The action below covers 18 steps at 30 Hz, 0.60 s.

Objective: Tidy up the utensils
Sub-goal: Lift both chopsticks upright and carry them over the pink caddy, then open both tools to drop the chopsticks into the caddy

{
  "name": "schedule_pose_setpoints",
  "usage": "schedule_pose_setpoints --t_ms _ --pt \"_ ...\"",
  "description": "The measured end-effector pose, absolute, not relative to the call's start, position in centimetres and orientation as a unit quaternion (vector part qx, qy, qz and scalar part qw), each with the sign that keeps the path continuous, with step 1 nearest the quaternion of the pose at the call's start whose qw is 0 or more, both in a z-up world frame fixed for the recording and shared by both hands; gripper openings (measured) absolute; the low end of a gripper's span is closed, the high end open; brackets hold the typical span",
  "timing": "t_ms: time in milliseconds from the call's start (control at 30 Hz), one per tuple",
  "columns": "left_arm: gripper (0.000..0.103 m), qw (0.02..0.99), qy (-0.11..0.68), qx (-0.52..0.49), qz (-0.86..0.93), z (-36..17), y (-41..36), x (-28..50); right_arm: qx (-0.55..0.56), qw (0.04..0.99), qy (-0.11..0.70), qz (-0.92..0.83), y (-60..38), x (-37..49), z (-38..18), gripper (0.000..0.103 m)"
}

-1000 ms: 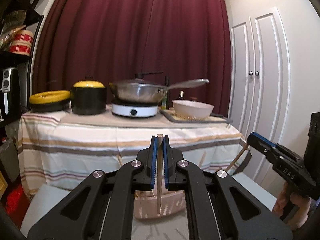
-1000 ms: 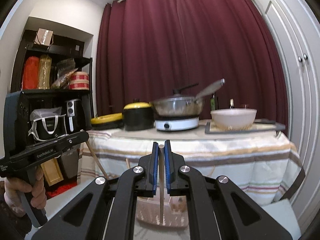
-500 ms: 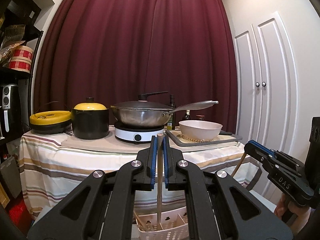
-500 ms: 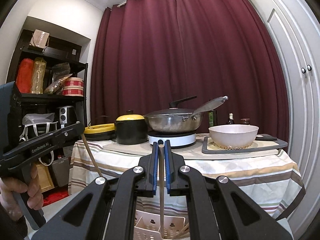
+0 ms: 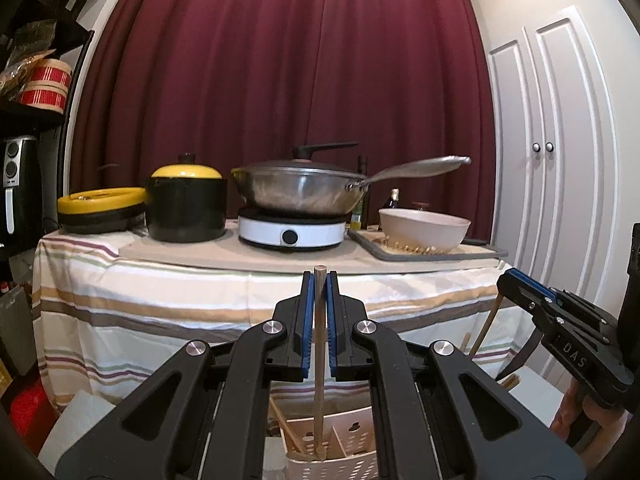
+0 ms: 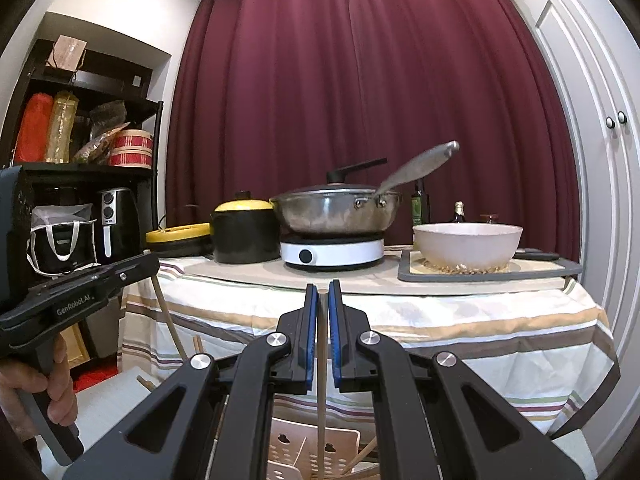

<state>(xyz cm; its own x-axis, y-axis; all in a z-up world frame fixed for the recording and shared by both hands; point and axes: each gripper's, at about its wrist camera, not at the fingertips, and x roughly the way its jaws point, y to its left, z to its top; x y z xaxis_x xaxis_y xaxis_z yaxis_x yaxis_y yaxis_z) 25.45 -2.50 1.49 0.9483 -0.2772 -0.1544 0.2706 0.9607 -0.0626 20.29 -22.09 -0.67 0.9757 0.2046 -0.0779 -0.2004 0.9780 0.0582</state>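
**Both grippers clamped on chopsticks above the caddy**

We note a table draped in a striped cloth (image 5: 168, 300), behind the work area. Below both tools stands a white perforated plastic utensil caddy (image 5: 344, 436). The left gripper (image 5: 319, 280) is clamped on an upright wooden chopstick (image 5: 319, 360) whose lower end sits inside the caddy. The right gripper (image 6: 323, 292) pinches a second thin wooden chopstick (image 6: 321, 412) hanging toward the caddy.
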Motion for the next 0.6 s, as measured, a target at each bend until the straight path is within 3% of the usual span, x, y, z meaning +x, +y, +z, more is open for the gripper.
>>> schedule_pose_setpoints --t_ms 600 --pt "0.007 0.984 0.113 -0.016 -0.139 -1.7 -2.5 26.4 0.020 0.992 0.079 0.096 -21.0 22.4 -3.9 0.007"
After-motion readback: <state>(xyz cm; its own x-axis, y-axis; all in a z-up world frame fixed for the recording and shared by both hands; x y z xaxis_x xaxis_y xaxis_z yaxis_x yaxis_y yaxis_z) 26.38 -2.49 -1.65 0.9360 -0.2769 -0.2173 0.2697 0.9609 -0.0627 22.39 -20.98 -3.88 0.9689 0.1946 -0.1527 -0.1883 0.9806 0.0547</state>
